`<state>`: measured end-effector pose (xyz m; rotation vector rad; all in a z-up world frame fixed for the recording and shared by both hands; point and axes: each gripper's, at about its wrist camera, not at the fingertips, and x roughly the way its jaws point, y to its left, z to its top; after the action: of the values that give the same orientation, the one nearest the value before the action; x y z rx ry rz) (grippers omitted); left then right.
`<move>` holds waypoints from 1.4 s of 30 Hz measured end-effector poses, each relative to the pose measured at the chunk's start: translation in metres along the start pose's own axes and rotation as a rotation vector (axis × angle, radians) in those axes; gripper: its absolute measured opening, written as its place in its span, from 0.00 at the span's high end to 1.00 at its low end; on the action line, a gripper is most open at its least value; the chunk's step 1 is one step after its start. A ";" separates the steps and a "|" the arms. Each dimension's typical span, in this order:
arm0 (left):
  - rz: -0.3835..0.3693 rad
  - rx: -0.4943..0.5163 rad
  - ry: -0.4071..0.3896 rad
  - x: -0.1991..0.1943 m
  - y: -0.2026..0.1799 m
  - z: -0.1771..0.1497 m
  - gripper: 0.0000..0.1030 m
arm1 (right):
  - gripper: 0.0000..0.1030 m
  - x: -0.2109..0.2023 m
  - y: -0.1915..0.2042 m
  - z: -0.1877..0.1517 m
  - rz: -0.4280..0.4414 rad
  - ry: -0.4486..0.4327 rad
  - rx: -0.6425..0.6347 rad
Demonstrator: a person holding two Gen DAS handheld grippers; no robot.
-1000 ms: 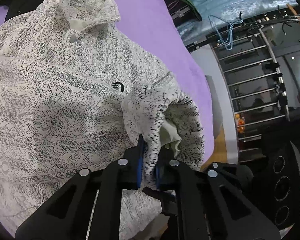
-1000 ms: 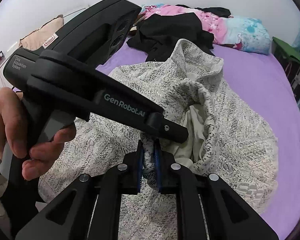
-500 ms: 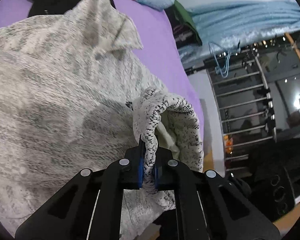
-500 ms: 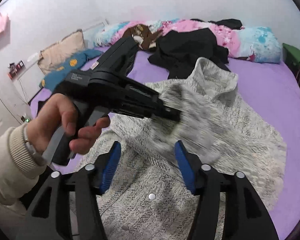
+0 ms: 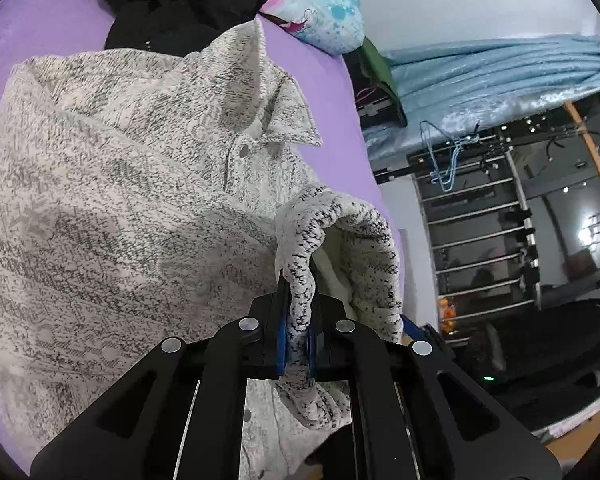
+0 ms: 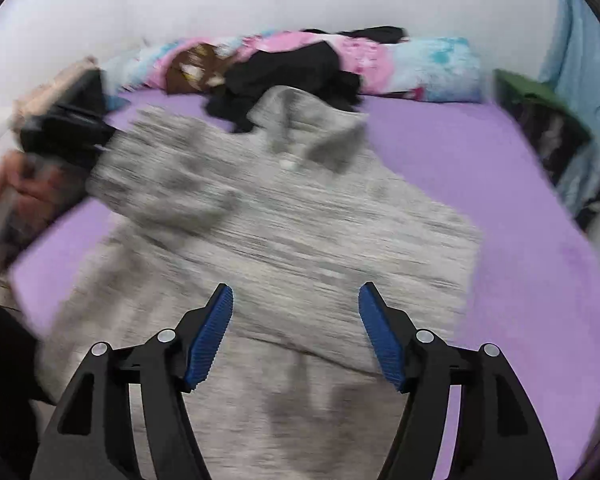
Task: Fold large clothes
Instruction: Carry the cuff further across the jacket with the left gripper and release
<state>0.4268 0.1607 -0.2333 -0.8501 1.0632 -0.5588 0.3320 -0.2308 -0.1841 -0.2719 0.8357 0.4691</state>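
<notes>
A large white-and-grey speckled jacket point(image 5: 112, 216) with a collar lies spread on the purple bed sheet point(image 5: 52, 28). My left gripper point(image 5: 298, 322) is shut on the ribbed sleeve cuff point(image 5: 300, 280), which loops up above the jaws. In the right wrist view the same jacket point(image 6: 300, 224) is blurred by motion. My right gripper point(image 6: 296, 328) hovers over its lower part, its jaws opening with nothing between the blue pads point(image 6: 210, 336). At that view's far left the left gripper point(image 6: 64, 132) shows dimly in a person's hand point(image 6: 24, 188).
Black clothes point(image 6: 296, 76) and a pink-and-blue patterned pillow point(image 6: 420, 64) lie at the head of the bed. To the right stand a green box point(image 6: 536, 100), a pale blue curtain point(image 5: 500, 68) and a metal rack with a blue hanger point(image 5: 444, 160).
My right gripper let go of the cuff, opened wide and drew back over the jacket. My left gripper kept the cuff and carried it off toward the jacket's left side.
</notes>
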 end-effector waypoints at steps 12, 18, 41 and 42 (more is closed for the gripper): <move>-0.034 -0.117 0.014 0.002 0.081 -0.003 0.94 | 0.37 0.045 -0.021 -0.032 -0.039 0.076 -0.030; -0.037 -0.168 -0.029 -0.013 0.113 0.001 0.94 | 0.36 0.062 -0.019 -0.031 -0.001 0.089 0.000; -0.048 -0.199 0.008 -0.026 0.104 -0.015 0.37 | 0.28 0.065 -0.001 -0.026 -0.008 0.084 -0.037; -0.040 -0.200 0.014 -0.024 0.103 -0.016 0.36 | 0.28 0.065 -0.001 -0.026 -0.008 0.083 -0.036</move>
<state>0.4025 0.2321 -0.3094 -1.0452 1.1293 -0.4978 0.3530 -0.2235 -0.2502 -0.3301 0.9072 0.4681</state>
